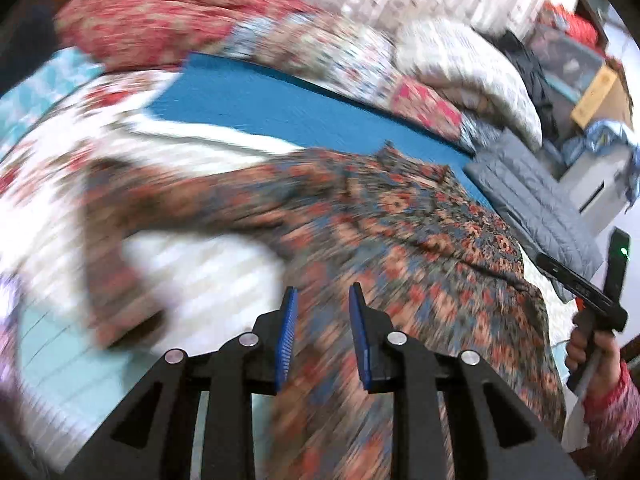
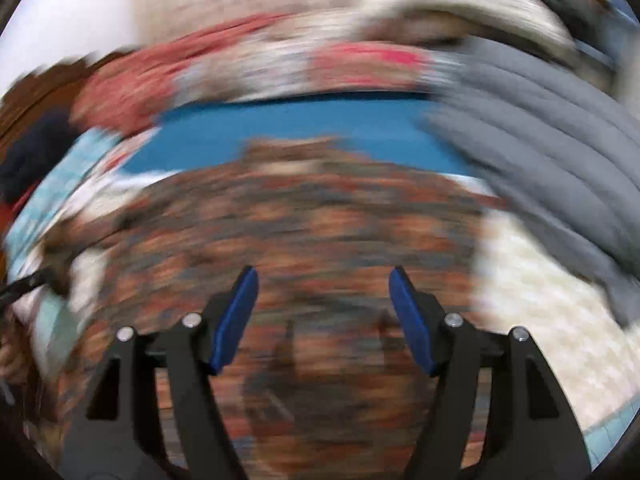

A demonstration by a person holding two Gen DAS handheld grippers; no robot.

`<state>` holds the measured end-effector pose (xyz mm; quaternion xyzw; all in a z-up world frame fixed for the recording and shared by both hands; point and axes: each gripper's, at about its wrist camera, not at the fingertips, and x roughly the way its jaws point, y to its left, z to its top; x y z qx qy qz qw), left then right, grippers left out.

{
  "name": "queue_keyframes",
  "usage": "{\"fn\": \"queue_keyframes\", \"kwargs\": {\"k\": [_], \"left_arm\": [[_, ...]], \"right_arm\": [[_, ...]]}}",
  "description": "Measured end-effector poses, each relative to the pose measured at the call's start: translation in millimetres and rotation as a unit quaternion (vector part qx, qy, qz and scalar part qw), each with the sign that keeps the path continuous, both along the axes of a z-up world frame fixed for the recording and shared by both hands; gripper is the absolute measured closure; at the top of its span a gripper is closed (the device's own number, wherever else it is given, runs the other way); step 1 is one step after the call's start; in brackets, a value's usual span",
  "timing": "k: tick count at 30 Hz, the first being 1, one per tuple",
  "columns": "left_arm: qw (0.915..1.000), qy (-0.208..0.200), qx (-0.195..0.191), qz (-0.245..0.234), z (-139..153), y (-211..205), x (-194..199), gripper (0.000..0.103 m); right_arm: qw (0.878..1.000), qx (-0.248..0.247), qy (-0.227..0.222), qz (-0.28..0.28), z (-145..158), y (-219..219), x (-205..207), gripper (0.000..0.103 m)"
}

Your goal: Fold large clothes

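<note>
A large garment with a red, orange and blue paisley print [image 1: 400, 232] lies spread on the bed, one sleeve stretched out to the left. My left gripper [image 1: 323, 300] is open and empty just above the garment's lower part. The right gripper, held in a hand, shows at the right edge of the left wrist view [image 1: 600, 300]. In the blurred right wrist view the same garment [image 2: 312, 216] fills the middle, and my right gripper [image 2: 323, 276] is open and empty above it.
A teal sheet [image 1: 280, 104] lies beyond the garment. Rolled floral quilts [image 1: 200, 28] and a cream blanket [image 1: 464, 68] are piled at the back. A grey quilted jacket [image 1: 532, 204] lies to the right. Boxes and clutter [image 1: 592, 92] stand beside the bed.
</note>
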<state>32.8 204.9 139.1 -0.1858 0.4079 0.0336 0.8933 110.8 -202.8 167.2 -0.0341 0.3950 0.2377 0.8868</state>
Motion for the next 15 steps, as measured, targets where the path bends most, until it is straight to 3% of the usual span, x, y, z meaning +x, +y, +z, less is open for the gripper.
{"fn": "queue_keyframes", "kwargs": {"k": [4,7,10,11,13,14,15], "left_arm": [[0.9967,0.008,0.013,0.08,6.2,57.0,-79.8,0.103],[0.9913,0.011,0.014,0.13,8.1,88.6,-127.6,0.103],[0.9866,0.007,0.007,0.163,12.7,113.3,-162.2,0.103],[0.9852,0.001,0.002,0.171,13.7,119.2,-173.2,0.103],[0.9838,-0.005,-0.005,0.179,14.4,124.2,-183.8,0.103],[0.9832,-0.007,-0.008,0.182,14.1,127.4,-188.9,0.103],[0.9826,-0.008,-0.009,0.185,14.0,131.1,-194.9,0.103]], "right_arm": [[0.987,0.01,0.021,0.158,-1.3,122.7,-47.3,0.036],[0.96,-0.058,-0.054,0.268,-0.2,222.2,-105.3,0.023],[0.91,-0.177,-0.179,0.331,-14.0,303.9,-163.1,0.022],[0.88,-0.246,-0.238,0.33,-29.7,333.8,-177.7,0.022],[0.843,-0.306,-0.298,0.327,-48.7,368.3,-184.3,0.022],[0.834,-0.313,-0.31,0.332,-52.7,380.2,-186.2,0.03],[0.835,-0.31,-0.299,0.342,-51.9,390.5,-186.3,0.072]]}}
